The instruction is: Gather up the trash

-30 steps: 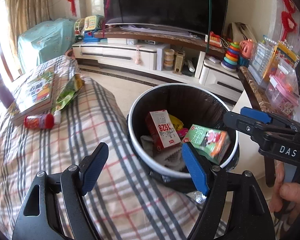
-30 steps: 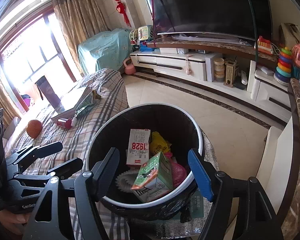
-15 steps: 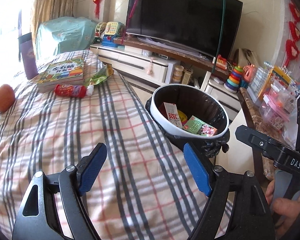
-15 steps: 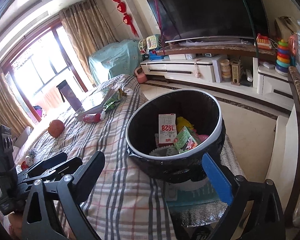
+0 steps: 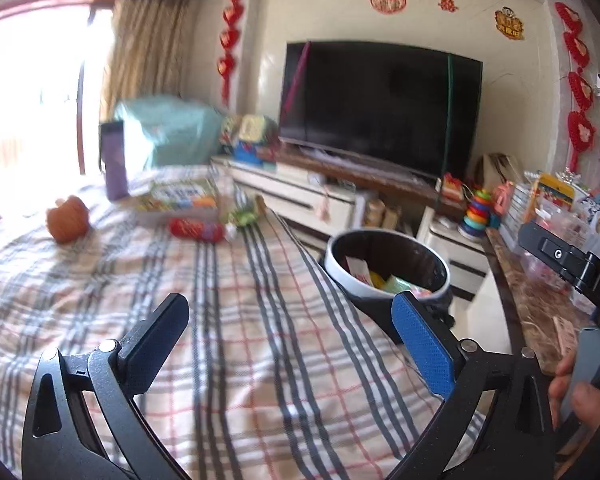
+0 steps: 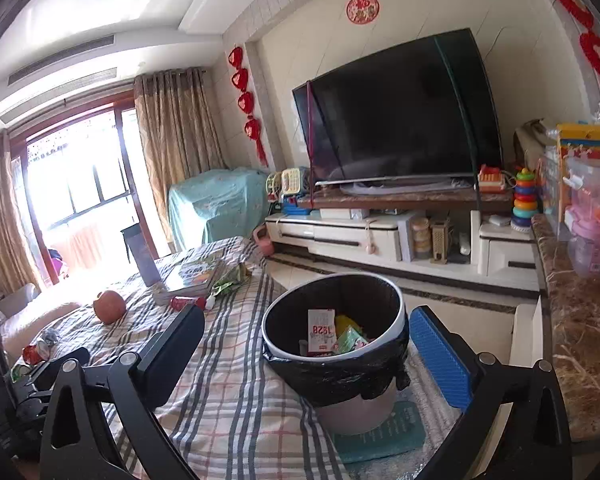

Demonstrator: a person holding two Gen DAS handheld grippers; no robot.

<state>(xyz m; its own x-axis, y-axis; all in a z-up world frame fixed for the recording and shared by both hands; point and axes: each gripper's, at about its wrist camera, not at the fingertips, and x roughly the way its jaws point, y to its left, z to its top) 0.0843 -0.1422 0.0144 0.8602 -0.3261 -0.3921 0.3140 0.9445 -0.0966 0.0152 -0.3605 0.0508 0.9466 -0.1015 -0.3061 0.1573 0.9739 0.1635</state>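
Above the checked tablecloth, the left gripper hangs with its jaws spread wide and nothing between them; the right gripper is likewise apart and empty, framing the trash bin from a raised position. With neither tool carrying anything, the step in hand looks like the turn from the bin toward the next piece of rubbish.

Farther out on the cloth, well apart from both grippers, lie the likely targets: a red wrapper just in front of a stack of books, and a crumpled green packet beside it at the table's far edge. An orange fruit and a purple cup stand nearby; whether they count as trash is doubtful. In the right wrist view some small crumpled scraps also show at the near left of the table. The next move calls for a long reach across the cloth, a low approach and a pinch on thin, flat packaging that may slide or crumple.

Beside the table's corner the bin, lined with a black bag, already holds a red-and-white carton, a green carton and something yellow behind them. It is only partly filled.
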